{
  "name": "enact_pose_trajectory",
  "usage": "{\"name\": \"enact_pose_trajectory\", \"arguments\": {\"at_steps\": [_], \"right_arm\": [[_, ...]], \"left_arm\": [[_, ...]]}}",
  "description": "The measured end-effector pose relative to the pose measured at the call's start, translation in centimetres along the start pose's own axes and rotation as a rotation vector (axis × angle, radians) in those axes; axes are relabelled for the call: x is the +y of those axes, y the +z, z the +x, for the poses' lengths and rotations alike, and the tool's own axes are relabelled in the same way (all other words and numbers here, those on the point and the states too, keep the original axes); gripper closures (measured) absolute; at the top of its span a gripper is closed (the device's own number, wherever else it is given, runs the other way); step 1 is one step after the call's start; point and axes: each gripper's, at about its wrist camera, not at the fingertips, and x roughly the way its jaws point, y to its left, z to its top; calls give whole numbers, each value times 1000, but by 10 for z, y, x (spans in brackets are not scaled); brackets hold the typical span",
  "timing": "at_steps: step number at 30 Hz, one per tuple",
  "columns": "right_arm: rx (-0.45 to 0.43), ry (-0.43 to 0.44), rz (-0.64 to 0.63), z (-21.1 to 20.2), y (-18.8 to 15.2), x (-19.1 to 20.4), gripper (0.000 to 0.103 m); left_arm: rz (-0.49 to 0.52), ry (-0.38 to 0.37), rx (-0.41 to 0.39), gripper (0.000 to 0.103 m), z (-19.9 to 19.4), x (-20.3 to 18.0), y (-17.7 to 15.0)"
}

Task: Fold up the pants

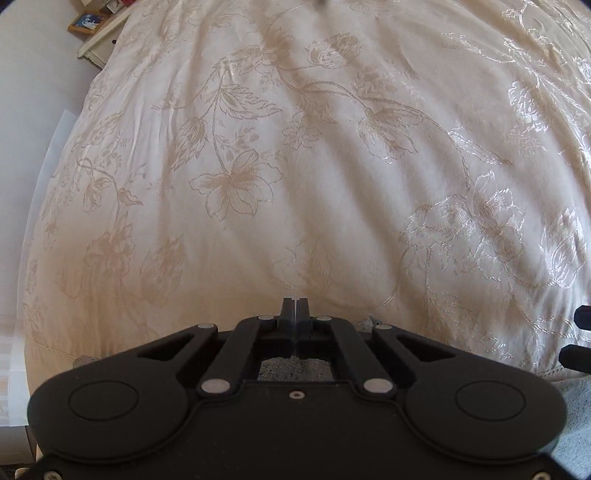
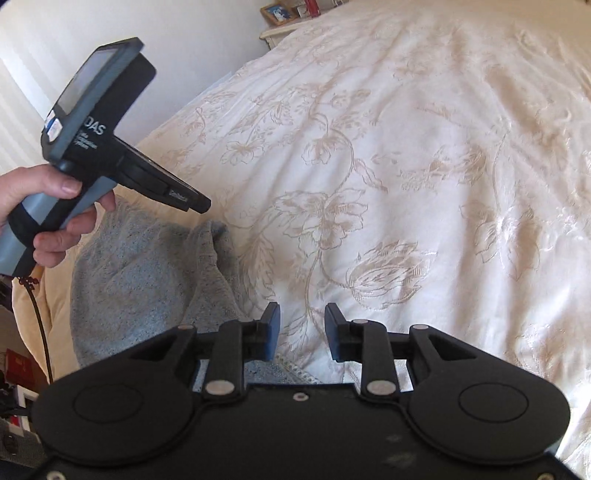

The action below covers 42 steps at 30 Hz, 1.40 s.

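Observation:
The grey speckled pants (image 2: 147,273) lie bunched at the near edge of the bed, left of my right gripper. A strip of them shows under my left gripper (image 1: 295,371) and at the lower right of the left wrist view (image 1: 574,424). My left gripper (image 1: 295,303) is shut with nothing between its tips, above the bedspread. It also shows in the right wrist view (image 2: 201,203), held in a hand above the pants. My right gripper (image 2: 301,314) is open and empty over the bed edge; its fingertips (image 1: 581,317) show at the right edge of the left wrist view.
A cream floral bedspread (image 1: 314,166) covers the bed (image 2: 424,166). A bedside table (image 1: 98,44) with a framed picture (image 2: 277,13) stands at the far left corner by the white wall. Clutter sits on the floor at the lower left (image 2: 18,369).

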Motion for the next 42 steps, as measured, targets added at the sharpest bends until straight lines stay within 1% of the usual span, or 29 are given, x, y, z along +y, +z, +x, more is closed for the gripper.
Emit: {"name": "enact_pose_trajectory", "arguments": {"at_steps": [2,4,6,9,12,14,16,17,18,19,20,21,23,24,25,26,27,29,30,31,32,33,34,35,36,38,40,42], "right_arm": [[54,20,-21,11,2,-1,73],[90,81,-59,16,0,7,73],[126,100,-102,18,-7,22,73],[142,97,-145,21,-15,35,73],[139,58,-159,27,-21,42,72],[159,38,-161,33,-22,41,69],[194,54,-139,43,-25,38,67],[202,84,-124,46,-25,35,74],[205,124,-113,48,-25,34,86],[203,143,-104,51,-23,31,100],[190,116,-120,47,-24,35,100],[167,70,-165,43,-23,41,100],[92,-59,-261,33,-19,49,101],[63,-94,-264,30,-16,48,101],[54,-113,-229,31,-12,42,101],[62,-132,-202,34,-9,36,101],[61,-155,-200,37,-9,32,101],[65,-161,-173,41,-8,26,100],[52,-185,-136,36,-7,21,96],[27,-198,-106,30,-6,19,91],[-26,-203,-53,17,-5,18,91],[-70,-189,-22,5,-6,20,91],[-98,-174,-12,-4,-8,25,91],[-129,-155,-19,-14,-12,34,90],[-137,-143,-34,-20,-17,44,89],[-106,-119,-61,-21,-28,62,87],[-56,-112,-95,-14,-40,77,87],[9,-127,-128,0,-52,85,87]], "left_arm": [[-21,-4,6,102,1,5,-1],[-32,-16,13,101,1,6,-4],[-31,-22,22,101,1,5,-7],[-30,-33,30,100,2,5,-13],[-33,-50,38,99,2,5,-15],[-31,-58,39,98,2,4,-16],[-23,-56,42,96,2,2,-17],[-21,-55,43,96,2,2,-17],[-21,-57,43,95,1,1,-17],[-25,-58,43,93,1,2,-17],[-30,-64,44,91,0,3,-17],[-37,-74,43,88,-2,5,-17],[-57,-93,34,88,-6,11,-17],[-65,-103,29,88,-9,13,-19],[-68,-111,29,88,-11,14,-20],[-67,-127,30,88,-11,14,-21],[-62,-143,31,88,-11,13,-23],[-37,-189,28,87,-14,7,-27],[-20,-215,26,83,-16,3,-30],[0,-249,25,80,-17,-2,-32],[17,-278,29,79,-16,-6,-33],[41,-314,40,78,-13,-12,-33],[56,-334,44,76,-9,-17,-32],[69,-327,38,76,-4,-22,-30],[78,-296,29,76,2,-26,-27],[64,-242,31,77,18,-30,-14],[10,-262,78,78,31,-28,-3],[-17,-264,92,79,29,-28,2]]}}
